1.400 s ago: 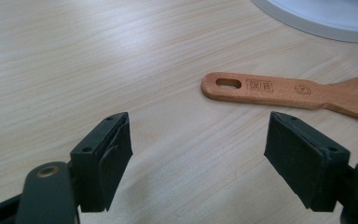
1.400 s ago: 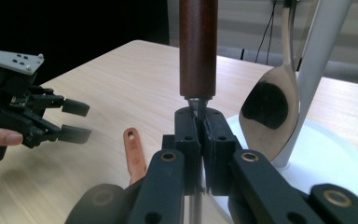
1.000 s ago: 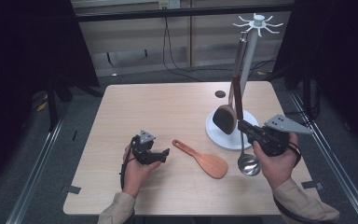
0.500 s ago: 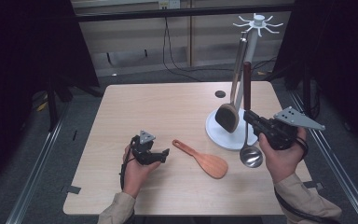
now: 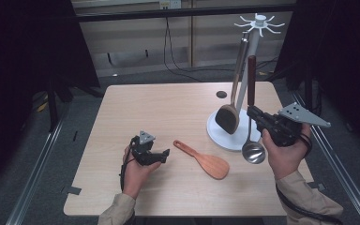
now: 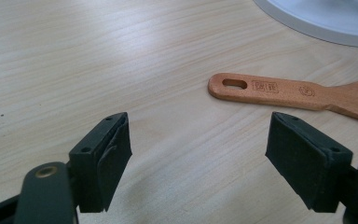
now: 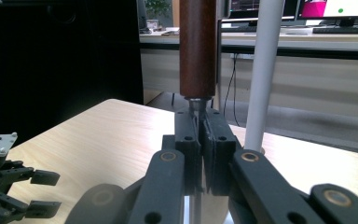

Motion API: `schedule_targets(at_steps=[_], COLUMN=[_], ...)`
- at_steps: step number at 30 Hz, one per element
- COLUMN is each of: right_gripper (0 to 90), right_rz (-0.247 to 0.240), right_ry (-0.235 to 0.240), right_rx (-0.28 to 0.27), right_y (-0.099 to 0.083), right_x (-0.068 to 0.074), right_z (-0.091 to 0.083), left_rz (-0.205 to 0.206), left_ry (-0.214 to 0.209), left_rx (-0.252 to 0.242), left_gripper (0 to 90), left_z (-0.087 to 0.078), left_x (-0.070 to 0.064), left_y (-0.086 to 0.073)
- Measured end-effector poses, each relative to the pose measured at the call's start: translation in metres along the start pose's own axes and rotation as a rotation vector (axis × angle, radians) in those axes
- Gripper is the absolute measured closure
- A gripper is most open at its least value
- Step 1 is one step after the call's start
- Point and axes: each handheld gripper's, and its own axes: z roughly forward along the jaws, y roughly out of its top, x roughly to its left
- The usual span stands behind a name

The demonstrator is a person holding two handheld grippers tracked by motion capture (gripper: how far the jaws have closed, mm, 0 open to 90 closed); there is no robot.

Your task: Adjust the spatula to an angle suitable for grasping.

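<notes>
Ladle (image 5: 252, 140) upright in clamped right claw (image 5: 254, 112) beside rack (image 5: 244, 75), left claw (image 5: 161, 155) wide open, empty, near wooden spatula (image 5: 202, 159).

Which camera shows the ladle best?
The high view: the whole ladle shows, upright in the right gripper. The right gripper view shows its brown handle and thin shaft pinched between shut jaws. The left gripper view shows the wooden spatula instead.

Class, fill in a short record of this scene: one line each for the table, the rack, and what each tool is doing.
table: wooden paddle lying flat
rack: white stand, dark spatula hanging
left tool: open, resting near paddle handle
right tool: shut on ladle, held upright beside the rack pole
</notes>
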Motion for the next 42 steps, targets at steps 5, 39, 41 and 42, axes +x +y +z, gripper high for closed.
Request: schedule_targets(at_steps=[5,39,41,42], right_gripper=[86.5,86.5,86.5,86.5], right_rz=[0.009,-0.001,0.003,0.004], right_ry=[-0.007,-0.064,-0.07,-0.069], right_rx=[-0.019,-0.083,-0.085,-0.084], right_y=[0.004,0.037,0.04,0.041], right_x=[0.0,-0.009,-0.009,-0.01], right_z=[0.0,0.002,0.003,0.004], left_rz=[-0.005,0.0,0.002,0.002], left_ry=[0.003,-0.002,-0.003,-0.005], left_rx=[-0.003,0.007,0.011,0.013], left_gripper=[21.7,21.8,21.7,21.8], left_z=[0.0,0.0,0.0,0.0], left_x=[-0.001,0.0,0.0,0.0], left_y=[0.0,-0.001,-0.002,-0.002])
